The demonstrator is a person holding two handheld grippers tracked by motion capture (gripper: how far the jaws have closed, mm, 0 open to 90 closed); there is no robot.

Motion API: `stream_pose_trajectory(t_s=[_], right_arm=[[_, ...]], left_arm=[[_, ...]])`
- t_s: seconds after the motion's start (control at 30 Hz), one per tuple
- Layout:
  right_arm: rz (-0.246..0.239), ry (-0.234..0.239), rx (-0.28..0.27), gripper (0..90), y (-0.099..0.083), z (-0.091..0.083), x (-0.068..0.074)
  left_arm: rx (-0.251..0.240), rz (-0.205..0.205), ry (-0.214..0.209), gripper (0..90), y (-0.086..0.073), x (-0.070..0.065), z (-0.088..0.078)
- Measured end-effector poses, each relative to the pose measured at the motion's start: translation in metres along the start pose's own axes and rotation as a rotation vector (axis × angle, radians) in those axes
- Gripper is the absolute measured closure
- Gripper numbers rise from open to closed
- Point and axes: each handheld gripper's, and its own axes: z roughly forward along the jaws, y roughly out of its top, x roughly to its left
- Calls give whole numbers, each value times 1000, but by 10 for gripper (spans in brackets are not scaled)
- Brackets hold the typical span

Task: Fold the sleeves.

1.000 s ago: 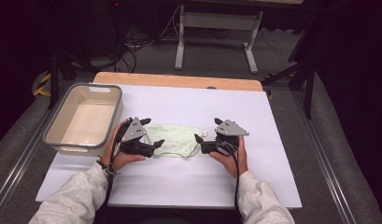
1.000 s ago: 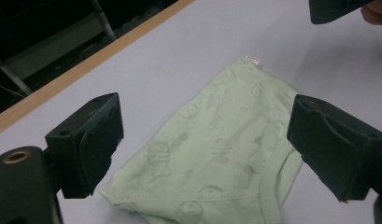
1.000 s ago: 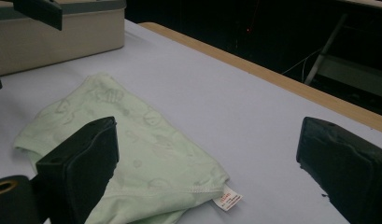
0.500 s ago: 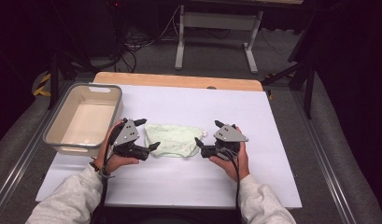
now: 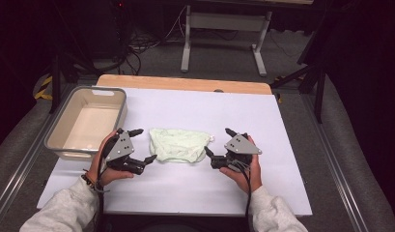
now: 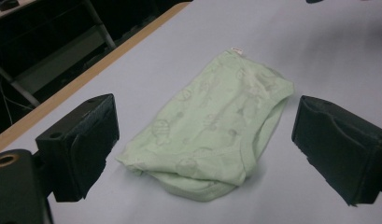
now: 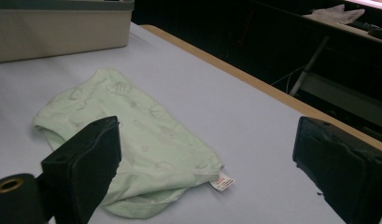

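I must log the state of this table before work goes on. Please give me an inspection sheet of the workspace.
Surface: white sheet over a wooden table, flat.
Job's things: pale green garment lying folded in the middle, small tag at one corner.
Clutter: grey bin at the left, nothing inside it.
Grippers: left gripper and right gripper both open, one at each side of the garment, apart from it.
Cables: one trails from the right gripper along the sleeve.
Surroundings: dark floor, a metal stand behind.
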Motion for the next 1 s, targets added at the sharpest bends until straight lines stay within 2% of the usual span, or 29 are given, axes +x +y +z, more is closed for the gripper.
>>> stream_pose_trajectory(t_s=[0.13, 0.23, 0.37, 0.57, 0.63, 0.67, 0.73, 0.8, 0.87, 1.0], right_arm=[[2, 4, -13, 88, -2, -5, 1], [-8, 4, -20, 96, -4, -9, 3], [-13, 15, -29, 98, -6, -13, 5], [-19, 30, -34, 103, -11, -17, 9], [-26, 31, -27, 103, -13, -18, 11], [-26, 35, -28, 104, -14, -18, 11], [-26, 45, -25, 104, -17, -20, 13], [-31, 50, -24, 105, -19, -21, 14], [-35, 60, -18, 105, -21, -22, 16], [-41, 56, -6, 81, -26, -24, 18]], left_arm=[[-5, -1, 0, 80, -5, -3, -7], [-10, -2, 18, 112, -8, -7, -11], [-23, -4, 24, 107, -11, -10, -17], [-32, -9, 36, 120, -24, -13, -34], [-37, -36, 39, 121, -28, -14, -38], [-34, -42, 40, 121, -31, -14, -41], [-8, -27, 49, 117, -36, -17, -44], [-8, -46, 45, 115, -39, -18, -46], [6, -48, 43, 112, -43, -20, -46], [37, -59, 18, 99, -50, -22, -45]])
